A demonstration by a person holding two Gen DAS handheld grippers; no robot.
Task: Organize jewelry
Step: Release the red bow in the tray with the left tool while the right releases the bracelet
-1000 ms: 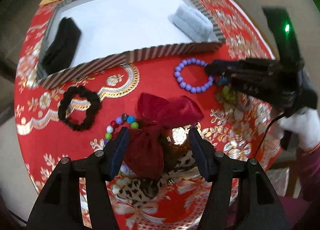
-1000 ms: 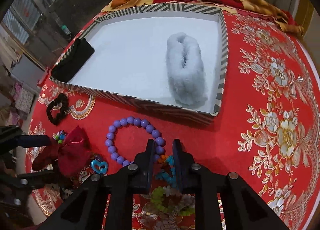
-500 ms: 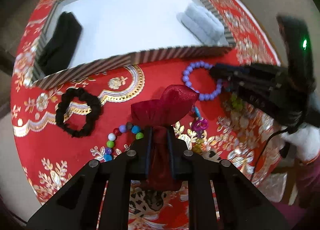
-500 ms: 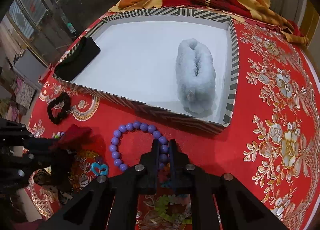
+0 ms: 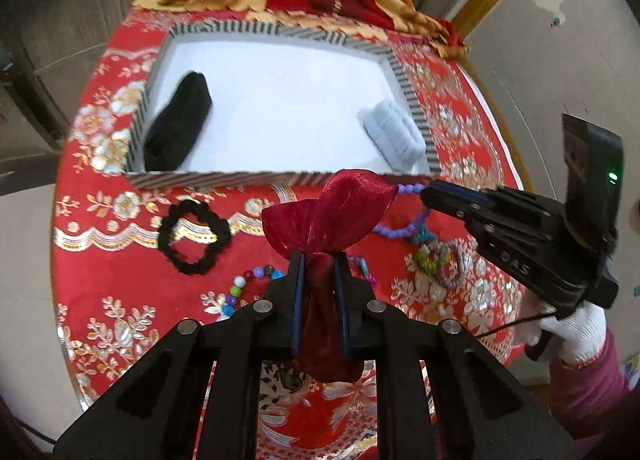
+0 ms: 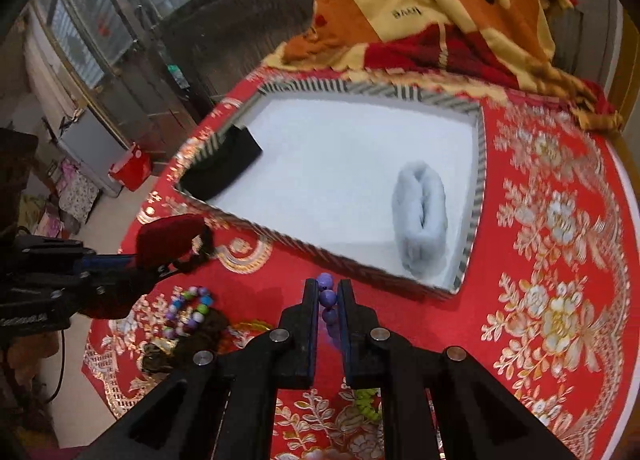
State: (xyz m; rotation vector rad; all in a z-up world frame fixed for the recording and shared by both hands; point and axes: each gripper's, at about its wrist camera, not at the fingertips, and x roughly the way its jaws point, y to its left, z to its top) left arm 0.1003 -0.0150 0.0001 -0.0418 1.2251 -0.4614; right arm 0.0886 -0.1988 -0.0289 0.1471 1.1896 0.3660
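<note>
My left gripper [image 5: 319,260] is shut on a dark red velvet bow scrunchie [image 5: 328,215], lifted off the red tablecloth; the same bow [image 6: 168,238] shows at the left of the right wrist view. My right gripper [image 6: 328,288] is shut on a purple bead bracelet [image 6: 327,296], which hangs between its pads above the cloth. In the left wrist view that bracelet [image 5: 396,232] trails from the right gripper's tips [image 5: 430,192]. A striped-rim white tray [image 5: 224,178] lies beyond, holding a black scrunchie [image 5: 180,123] and a grey fluffy one [image 6: 420,219].
On the cloth lie a black scrunchie [image 5: 194,238], a multicoloured bead bracelet [image 5: 244,290], a green and purple trinket pile [image 5: 436,260] and a leopard-print piece [image 5: 288,378]. A patterned blanket [image 6: 420,19] lies behind the tray. A white-gloved hand [image 5: 572,334] holds the right gripper.
My left gripper closed on the red bow and lifted it. My right gripper closed on the purple bracelet and raised it off the cloth. Both views pulled up and back from the table.
</note>
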